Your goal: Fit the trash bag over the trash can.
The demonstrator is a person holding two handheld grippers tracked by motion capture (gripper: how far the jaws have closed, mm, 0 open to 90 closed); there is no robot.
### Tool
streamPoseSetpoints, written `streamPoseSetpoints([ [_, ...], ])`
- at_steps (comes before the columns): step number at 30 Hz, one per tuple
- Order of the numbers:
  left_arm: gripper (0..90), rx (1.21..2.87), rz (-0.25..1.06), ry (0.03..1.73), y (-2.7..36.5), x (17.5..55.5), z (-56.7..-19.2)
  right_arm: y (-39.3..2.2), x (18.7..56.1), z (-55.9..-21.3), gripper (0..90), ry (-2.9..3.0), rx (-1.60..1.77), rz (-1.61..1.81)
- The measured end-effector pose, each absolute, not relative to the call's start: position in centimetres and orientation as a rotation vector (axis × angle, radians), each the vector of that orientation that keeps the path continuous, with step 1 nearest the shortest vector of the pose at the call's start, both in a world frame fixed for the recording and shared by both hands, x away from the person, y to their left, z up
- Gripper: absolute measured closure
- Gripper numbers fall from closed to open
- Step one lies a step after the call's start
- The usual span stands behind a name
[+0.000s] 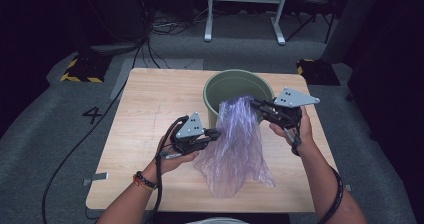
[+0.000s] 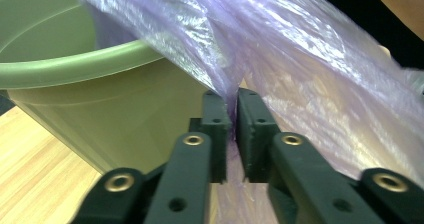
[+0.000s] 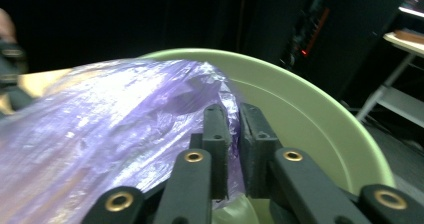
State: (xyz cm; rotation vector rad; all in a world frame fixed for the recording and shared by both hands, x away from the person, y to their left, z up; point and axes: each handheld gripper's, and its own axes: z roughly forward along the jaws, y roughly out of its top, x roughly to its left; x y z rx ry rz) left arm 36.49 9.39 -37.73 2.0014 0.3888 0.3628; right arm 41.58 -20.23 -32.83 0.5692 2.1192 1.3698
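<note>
pinching purple bag (image 1: 235, 144) between both clenched fingers, left gripper (image 1: 216, 133), right gripper (image 1: 254, 104), over green bucket (image 1: 216, 86) rim

My wooden table (image 1: 150, 114) sits on grey carpet (image 1: 45, 119) (a "4" (image 1: 92, 115) marked there); white metal frame (image 1: 247, 9) behind, cables (image 1: 165, 26), dark surroundings.

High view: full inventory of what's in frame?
Round green plastic bucket: 1, green, far middle of table.
Thin purple plastic bag: 1, translucent purple, top at the bucket rim, rest draped down onto the table.
Light wooden table: 1, pale wood, centre.
White metal frame: 1, white, floor behind table.
Yellow-black striped blocks: 2, floor at far corners.
Left gripper: 1, black, shut on bag's left edge.
Right gripper: 1, black, shut on bag over bucket rim.
</note>
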Motion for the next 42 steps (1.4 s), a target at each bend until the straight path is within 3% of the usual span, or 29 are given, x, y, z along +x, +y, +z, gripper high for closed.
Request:
streamPoseSetpoints([
  [1, 86.9, 2.005, 0.367, 0.389, 9.3, 36.5, -37.7, -20.2, 41.8, -32.9, 76.6, 2.118, 0.583, 1.363],
  [3, 87.6, 2.005, 0.374, 0.388, 9.2, 36.5, -37.8, -20.2, 42.1, -32.9, 60.6, 2.115, 0.6, 1.35],
  [9, 88.9, 1.978, 0.391, 0.404, 9.2, 36.4, -38.0, -20.2, 40.8, -32.8, 34.0, 2.124, 0.513, 1.353],
  [12, 89.2, 1.974, 0.407, 0.425, 9.2, 36.5, -37.9, -20.7, 39.9, -32.6, 31.4, 2.085, 0.495, 1.331],
  [19, 89.1, 1.949, 0.398, 0.454, 9.5, 36.5, -37.9, -22.9, 36.9, -32.0, 33.0, 2.032, 0.453, 1.448],
  [26, 89.1, 1.968, 0.406, 0.44, 8.7, 36.3, -37.9, -21.8, 34.4, -34.0, 31.7, 2.12, 0.338, 1.447],
  [34, 89.1, 1.973, 0.408, 0.434, 8.4, 36.4, -37.8, -20.7, 33.9, -36.2, 27.2, 2.138, 0.369, 1.442],
  [36, 89.1, 1.968, 0.398, 0.439, 8.3, 36.6, -37.9, -20.5, 33.9, -36.6, 32.8, 2.127, 0.368, 1.411],
  [42, 87.6, 1.933, 0.328, 0.427, 8.5, 37.1, -38.0, -20.5, 34.5, -36.8, 67.9, 2.087, 0.42, 1.426],
])
